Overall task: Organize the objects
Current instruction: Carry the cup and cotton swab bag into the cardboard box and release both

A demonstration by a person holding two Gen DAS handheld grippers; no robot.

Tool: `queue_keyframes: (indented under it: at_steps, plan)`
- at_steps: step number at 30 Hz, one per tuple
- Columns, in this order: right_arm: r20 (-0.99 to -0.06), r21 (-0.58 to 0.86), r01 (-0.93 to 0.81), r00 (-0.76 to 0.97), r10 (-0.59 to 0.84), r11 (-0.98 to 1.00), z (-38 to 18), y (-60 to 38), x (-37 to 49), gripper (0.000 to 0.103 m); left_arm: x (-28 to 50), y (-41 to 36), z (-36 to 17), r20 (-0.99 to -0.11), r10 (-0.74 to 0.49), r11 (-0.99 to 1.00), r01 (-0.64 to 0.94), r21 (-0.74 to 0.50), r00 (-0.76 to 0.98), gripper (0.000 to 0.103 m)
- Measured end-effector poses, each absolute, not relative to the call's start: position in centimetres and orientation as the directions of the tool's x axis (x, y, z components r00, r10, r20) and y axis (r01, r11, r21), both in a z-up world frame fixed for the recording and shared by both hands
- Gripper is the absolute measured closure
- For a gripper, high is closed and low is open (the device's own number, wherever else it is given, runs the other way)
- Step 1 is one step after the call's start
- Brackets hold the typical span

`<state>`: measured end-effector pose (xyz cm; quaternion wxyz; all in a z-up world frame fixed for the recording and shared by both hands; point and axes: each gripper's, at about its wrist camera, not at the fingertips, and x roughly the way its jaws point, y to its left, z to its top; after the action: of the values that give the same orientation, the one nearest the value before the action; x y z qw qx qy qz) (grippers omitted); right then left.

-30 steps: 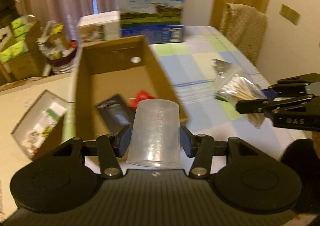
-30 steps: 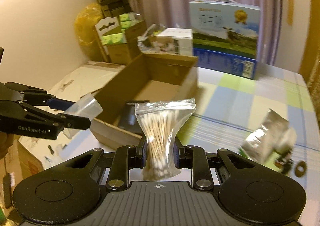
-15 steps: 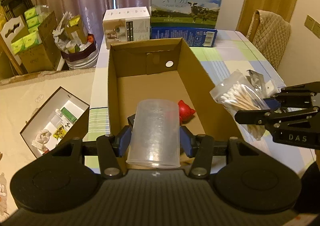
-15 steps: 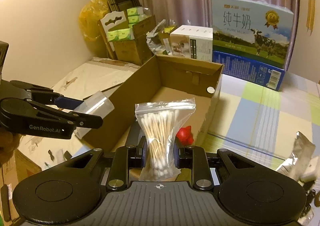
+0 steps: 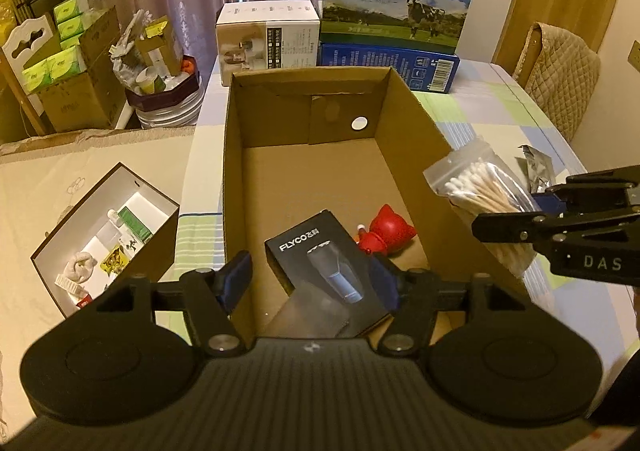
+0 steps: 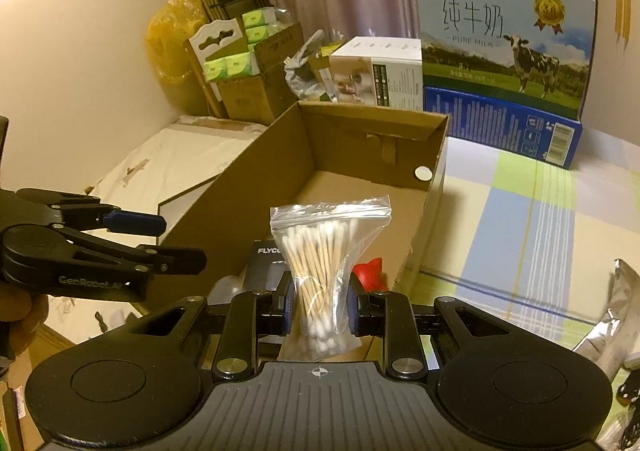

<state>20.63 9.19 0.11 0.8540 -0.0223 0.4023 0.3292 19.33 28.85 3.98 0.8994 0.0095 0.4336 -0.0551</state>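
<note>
In the left wrist view, the left gripper [image 5: 310,277] is seen over the near end of the cardboard box [image 5: 416,155]; its jaws have just been opening and nothing is between them, while a black razor box [image 5: 320,259] and a red toy [image 5: 386,233] lie inside. In the right wrist view, the bag of cotton swabs [image 6: 322,275] is clamped by the right gripper [image 6: 320,309] above the box's near right wall; released here, it could catch on the wall and fall outside.

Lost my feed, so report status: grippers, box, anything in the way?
Left gripper just opened, holding nothing, over the cardboard box. Right gripper shut on the bag of cotton swabs. Black carton and red toy inside; far half free.
</note>
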Motion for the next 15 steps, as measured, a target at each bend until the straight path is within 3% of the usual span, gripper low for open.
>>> queue_keyframes:
  at_steps: [5,7,15]
  plan:
    - [-0.673,0.282,-0.571,0.456,0.583,0.771,0.0,9.1,20.9,0.076,19.0,29.0,4.3,-0.777,-0.085,0.994,0.105,-0.024,0.624,0.043]
    - [-0.645,0.319,-0.547,0.473,0.600,0.774,0.2,8.5,21.1,0.046,18.9,29.1,4.4,-0.776,-0.082,0.995,0.102,-0.024,0.626,0.041]
    - [-0.642,0.295,-0.518,0.515,0.568,0.803,1.1,7.0,20.0,0.042,17.9,29.5,4.3,-0.773,-0.075,0.996,0.078,-0.033,0.630,0.038]
